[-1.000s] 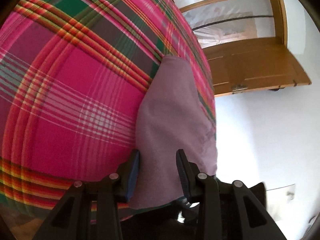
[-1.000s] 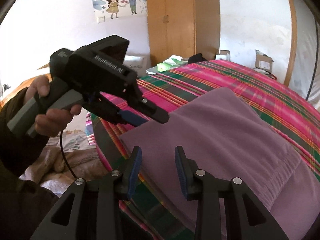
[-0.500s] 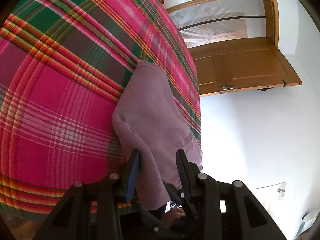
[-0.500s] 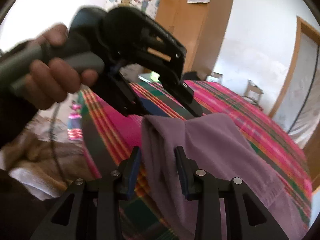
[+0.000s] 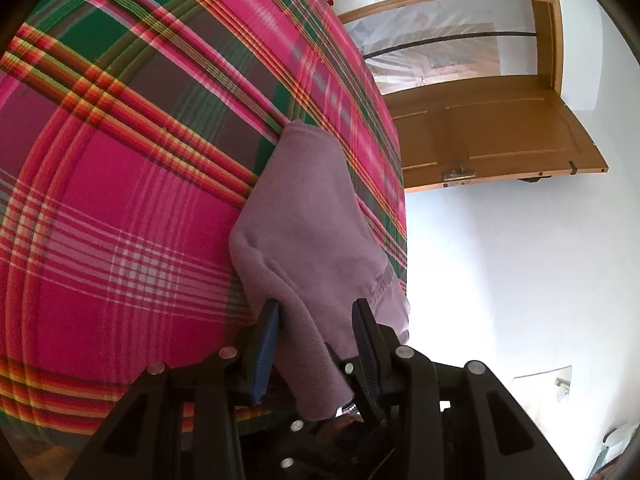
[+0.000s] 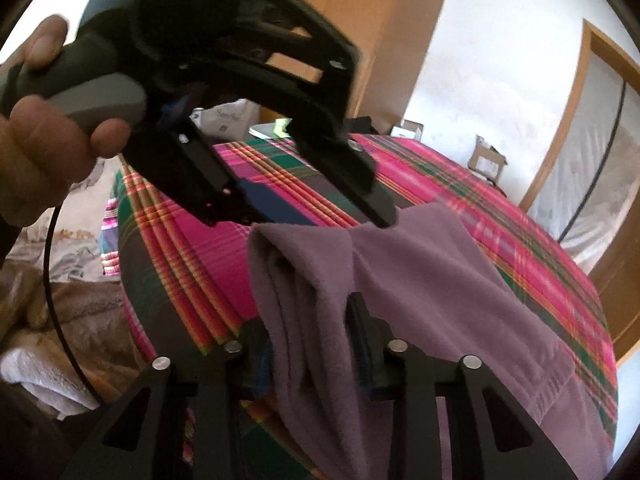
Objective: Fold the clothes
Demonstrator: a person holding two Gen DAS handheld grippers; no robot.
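Right wrist view shows the right gripper with its jaws just having closed in on a bunched fold of the mauve fleece garment; the cloth fills the gap between them and looks pinched. The garment lies at the near corner of the bed, on its pink, green and orange plaid cover, with the gathered end lifted off the edge and the rest spread across the cover toward the right edge. The left gripper, held in a person's left hand, sits just above the lifted fold, its tips at the cloth.

Left wrist view shows the left gripper with its jaws apart, the fleece garment passing between them; I cannot tell whether they press on it. A brown wooden door stands open beyond the bed.
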